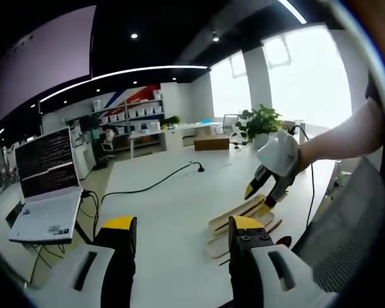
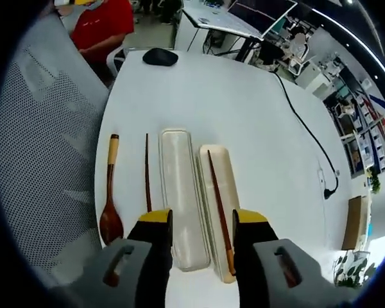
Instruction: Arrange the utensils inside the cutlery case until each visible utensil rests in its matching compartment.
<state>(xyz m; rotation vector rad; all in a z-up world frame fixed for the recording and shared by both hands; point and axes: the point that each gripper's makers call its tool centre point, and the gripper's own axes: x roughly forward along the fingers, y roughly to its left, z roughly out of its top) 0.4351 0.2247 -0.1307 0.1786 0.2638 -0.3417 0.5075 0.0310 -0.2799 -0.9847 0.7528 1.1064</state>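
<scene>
In the right gripper view, reading across the white table (image 2: 244, 109) from left to right: one wooden spoon (image 2: 110, 192) lies nearest the table's edge, bowl toward the camera, with a mesh chair back (image 2: 45, 147) just beyond that edge. Next to it lies one dark chopstick (image 2: 147, 172), loose on the table and apart from the spoon. Then comes the cutlery case, open in two halves side by side and touching: the lid (image 2: 179, 192), which holds nothing, and the tray (image 2: 226, 192), in which a second chopstick (image 2: 218, 199) lies slanted along its length. That makes two chopsticks, one spoon and one case in two parts. A black mouse (image 2: 160, 57) sits at the far end of the table, and a black cable (image 2: 308, 128) runs along the right side. The right gripper (image 2: 203, 221) hangs over the near ends of the lid and tray, its jaws spread apart and holding nothing.

In the left gripper view, one open laptop (image 1: 48, 186) stands at the left. The left gripper (image 1: 181, 228) has its jaws parted and empty. To the right, the case halves lie on the table with the other gripper poised above them.
</scene>
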